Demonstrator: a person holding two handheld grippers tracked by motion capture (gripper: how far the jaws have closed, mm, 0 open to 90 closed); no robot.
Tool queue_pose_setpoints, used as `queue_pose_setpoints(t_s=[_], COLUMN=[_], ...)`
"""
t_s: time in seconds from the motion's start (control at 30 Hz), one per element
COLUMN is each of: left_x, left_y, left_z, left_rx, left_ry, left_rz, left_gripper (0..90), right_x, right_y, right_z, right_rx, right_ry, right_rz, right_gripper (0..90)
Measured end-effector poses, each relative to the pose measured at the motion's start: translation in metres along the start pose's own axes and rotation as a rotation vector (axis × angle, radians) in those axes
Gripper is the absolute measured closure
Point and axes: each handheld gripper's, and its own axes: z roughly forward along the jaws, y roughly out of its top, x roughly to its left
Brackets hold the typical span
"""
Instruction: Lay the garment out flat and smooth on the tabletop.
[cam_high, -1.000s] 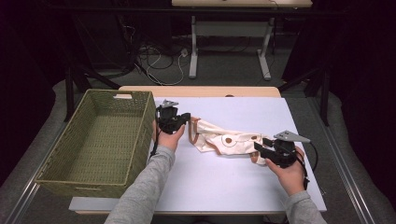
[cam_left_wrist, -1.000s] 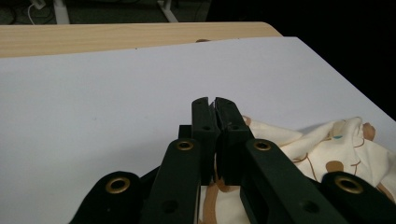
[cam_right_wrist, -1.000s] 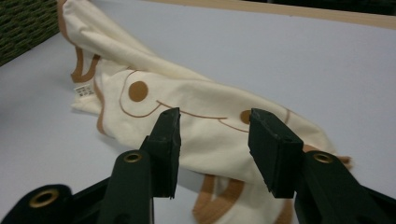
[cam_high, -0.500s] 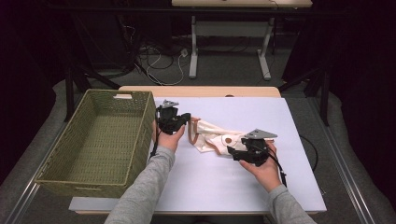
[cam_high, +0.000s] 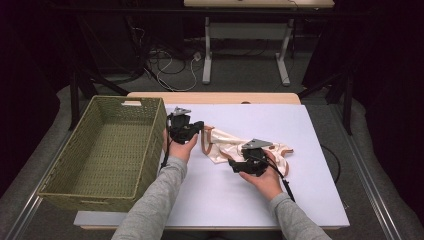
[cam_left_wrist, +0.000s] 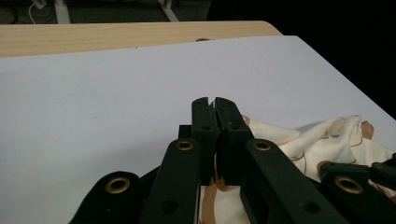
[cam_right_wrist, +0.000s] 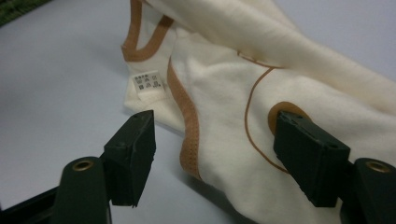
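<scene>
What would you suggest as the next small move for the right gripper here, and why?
Probably ease the right gripper forward and close it on the brown-trimmed edge of the cream garment. Its fingers stand apart astride that edge without pressing it, while the left gripper is shut on the garment's other end.

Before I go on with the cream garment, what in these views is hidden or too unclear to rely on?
- Cream garment with brown trim: in the high view the right gripper and its grey plate cover its middle.
- Left gripper: in its own view the closed jaws hide the pinched cloth edge.
- White care label: right gripper view, print too small to read.
- Green woven basket: high view, near wall hides the floor's front strip.
</scene>
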Motion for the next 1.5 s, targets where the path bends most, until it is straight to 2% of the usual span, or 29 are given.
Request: queue_pose_setpoints(t_s=[0.17,0.2,0.33,0.43,0.53,0.63,0.67,0.7,0.73,0.87,1.07,1.17,1.3,1.43,1.5], left_x=[0.001,0.002,0.003,0.004,0.005,0.005,0.006,0.006,0.007,0.009,0.01,0.009,0.008,0.001,-0.002], left_y=[0.0,0.0,-0.001,-0.001,-0.002,-0.002,-0.002,-0.002,-0.003,-0.003,-0.005,-0.007,-0.009,-0.012,-0.015], left_z=[-0.001,-0.001,-0.001,-0.002,-0.003,-0.006,-0.007,-0.008,-0.008,-0.014,-0.024,-0.031,-0.041,-0.051,-0.057], left_rx=[0.0,0.001,0.003,0.004,0.0,-0.003,-0.001,-0.004,-0.003,-0.012,-0.026,-0.026,-0.032,-0.032,-0.026], left_ry=[0.001,0.0,0.002,0.004,0.006,0.013,0.017,0.018,0.021,0.031,0.037,0.039,0.034,0.027,0.024], left_rz=[-0.003,-0.002,-0.007,-0.008,-0.012,-0.021,-0.02,-0.021,-0.024,-0.04,-0.062,-0.059,-0.076,-0.055,-0.041], left_gripper=[88.0,88.0,88.0,88.0,88.0,88.0,88.0,88.0,88.0,88.0,88.0,88.0,88.0,88.0,88.0], right_x=[0.0,0.0,-0.001,-0.002,-0.006,-0.013,-0.014,-0.016,-0.017,-0.022,-0.031,-0.039,-0.051,-0.064,-0.071], right_y=[-0.003,-0.003,-0.004,-0.005,-0.005,-0.006,-0.006,-0.006,-0.007,-0.01,-0.014,-0.017,-0.022,-0.026,-0.028], right_z=[0.011,0.011,0.012,0.01,0.008,0.003,0.002,-0.002,-0.003,-0.015,-0.039,-0.051,-0.067,-0.082,-0.089], right_rx=[0.032,0.037,0.043,0.053,0.053,0.067,0.062,0.082,0.061,0.059,0.021,0.004,-0.012,-0.036,-0.057], right_ry=[-0.037,-0.047,-0.079,-0.107,-0.093,-0.054,-0.044,-0.038,-0.032,-0.027,-0.041,-0.05,-0.069,-0.077,-0.091], right_rz=[-0.028,-0.025,-0.062,-0.08,-0.08,-0.06,-0.047,-0.042,-0.033,-0.024,-0.018,-0.005,0.02,0.073,0.082], right_gripper=[34.0,36.6,49.0,62.1,73.8,79.6,80.8,81.6,82.2,83.6,84.1,84.2,84.2,84.3,84.3])
